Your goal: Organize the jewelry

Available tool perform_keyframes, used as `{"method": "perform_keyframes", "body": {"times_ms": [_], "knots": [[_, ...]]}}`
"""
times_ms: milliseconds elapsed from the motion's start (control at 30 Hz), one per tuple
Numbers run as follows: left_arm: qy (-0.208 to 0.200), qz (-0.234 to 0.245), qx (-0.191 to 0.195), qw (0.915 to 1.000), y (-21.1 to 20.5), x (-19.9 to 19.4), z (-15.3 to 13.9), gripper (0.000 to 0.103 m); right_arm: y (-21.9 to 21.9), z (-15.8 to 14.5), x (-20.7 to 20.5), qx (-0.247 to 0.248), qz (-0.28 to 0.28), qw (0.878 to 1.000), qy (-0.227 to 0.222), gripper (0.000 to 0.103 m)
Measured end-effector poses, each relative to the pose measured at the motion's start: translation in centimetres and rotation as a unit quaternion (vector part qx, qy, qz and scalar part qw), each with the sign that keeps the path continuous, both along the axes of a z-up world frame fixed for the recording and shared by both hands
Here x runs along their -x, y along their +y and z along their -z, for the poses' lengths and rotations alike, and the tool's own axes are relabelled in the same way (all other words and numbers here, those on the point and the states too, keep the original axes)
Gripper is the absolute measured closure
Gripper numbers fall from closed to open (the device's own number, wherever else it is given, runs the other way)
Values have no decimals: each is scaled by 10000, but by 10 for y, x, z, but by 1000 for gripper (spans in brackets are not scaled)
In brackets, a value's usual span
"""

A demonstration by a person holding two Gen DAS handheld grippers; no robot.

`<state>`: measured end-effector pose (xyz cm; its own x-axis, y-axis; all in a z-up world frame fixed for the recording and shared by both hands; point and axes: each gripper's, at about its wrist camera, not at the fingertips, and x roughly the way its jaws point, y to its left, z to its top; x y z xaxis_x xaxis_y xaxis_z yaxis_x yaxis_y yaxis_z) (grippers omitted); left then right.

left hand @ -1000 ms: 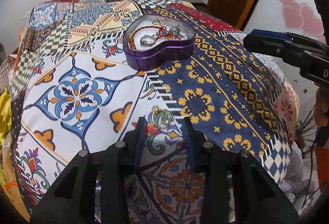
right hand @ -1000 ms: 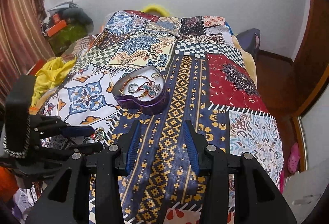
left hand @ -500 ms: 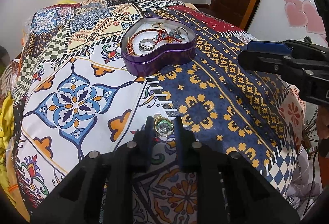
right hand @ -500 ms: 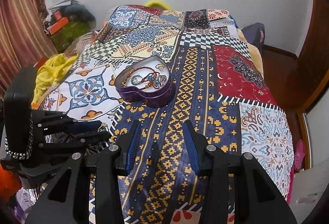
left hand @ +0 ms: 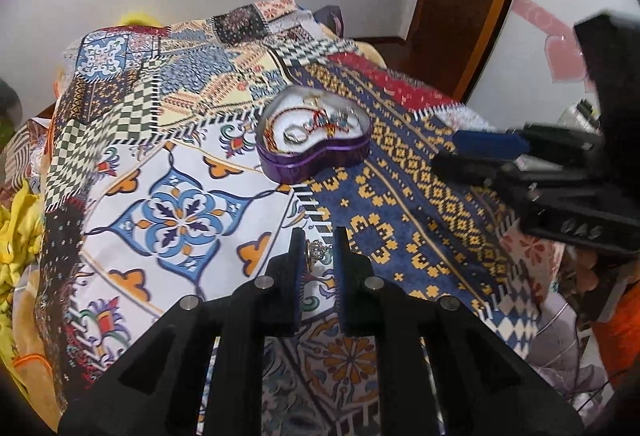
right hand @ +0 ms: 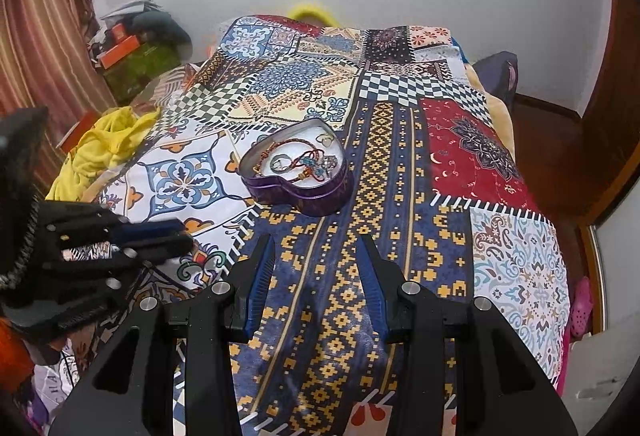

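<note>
Small gold-and-silver ring with a pale stone (left hand: 318, 250) sits pinched between the tips of the left claw (left hand: 319, 248), which is closing on it: a second ago the jaws stood wide with the ring lying loose on the bedspread just ahead of them, now the pads are tight against both sides. The view from this claw has also pulled back from the fabric, so the ring looks lifted clear of the patchwork bedspread (left hand: 180, 203) rather than resting on it. Judgement: pick is done, carry step starting.

Ahead of the left claw and slightly to its right stands the purple heart-shaped metal tin (left hand: 314, 139), lid off, white lining, already holding a red beaded bracelet, a silver ring and other small pieces. That is the likely drop spot; the ring needs moving forward over the rim before the jaws let go.

Right claw (right hand: 316, 276) hangs half open over the blue-and-yellow patterned strip of the bedspread, nothing between its jaws, same gap as a second ago. The tin (right hand: 296, 171) lies ahead of it to its left; the left claw (right hand: 176, 236) shows low at its left side, ring hidden there. Yellow cloth (right hand: 104, 147) bunched at the bed's far left edge.
</note>
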<state>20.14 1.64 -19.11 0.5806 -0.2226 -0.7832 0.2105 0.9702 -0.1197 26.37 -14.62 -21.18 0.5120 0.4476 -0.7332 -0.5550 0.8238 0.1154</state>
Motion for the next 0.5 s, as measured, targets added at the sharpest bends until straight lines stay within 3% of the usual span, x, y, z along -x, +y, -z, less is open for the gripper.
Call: {"method": "perform_keyframes", "body": {"times_ms": [233, 367, 500], "knots": [[-39, -132, 172, 9998, 19, 10, -12, 91, 8, 0, 4, 24, -91, 10000, -10, 65], [205, -33, 344, 9992, 26, 17, -3, 91, 11, 1, 3, 21, -124, 9999, 13, 65], [356, 113, 0, 9993, 18, 27, 7, 91, 13, 4, 5, 21, -148, 9999, 46, 65]]}}
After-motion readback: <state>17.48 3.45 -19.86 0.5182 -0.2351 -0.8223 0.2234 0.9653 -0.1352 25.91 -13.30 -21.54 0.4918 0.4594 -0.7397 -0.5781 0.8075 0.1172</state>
